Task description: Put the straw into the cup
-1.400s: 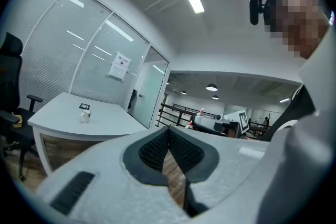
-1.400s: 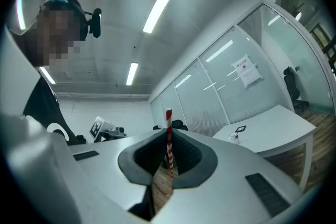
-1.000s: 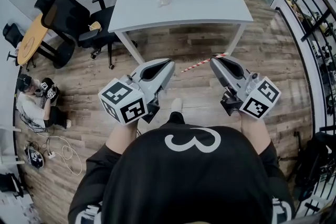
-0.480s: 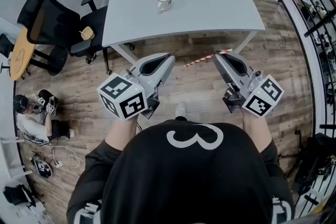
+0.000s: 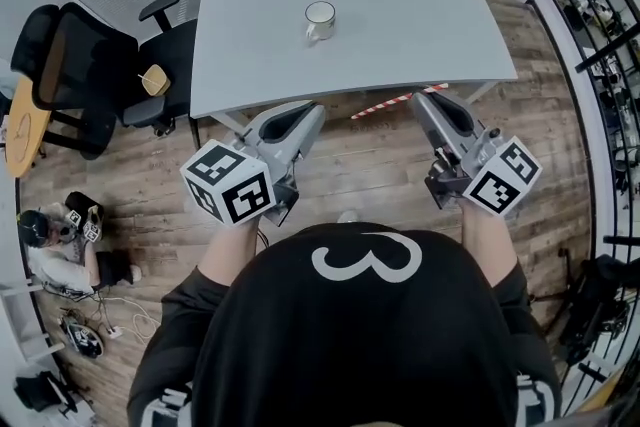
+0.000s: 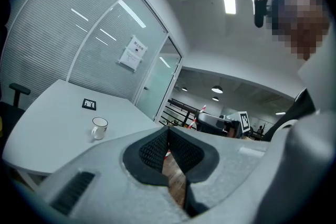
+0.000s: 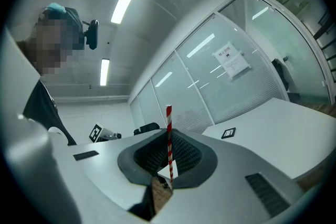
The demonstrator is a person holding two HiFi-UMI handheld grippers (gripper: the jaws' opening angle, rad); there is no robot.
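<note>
the right gripper [image 5: 430, 100] pinches the straw [image 5: 385, 105], which lies crosswise, its free end toward the left gripper [image 5: 308, 112], whose jaws are together and empty. the cup [image 5: 319, 18] stands on the table [image 5: 430, 15] ahead, slightly left of the straw's free end

Straw [image 5: 385, 105] partly covered where my right gripper [image 5: 433, 99] pinches it; table [image 5: 420, 15] far edge cut off at frame top; wall notice [image 6: 131, 53] print too small to read
</note>
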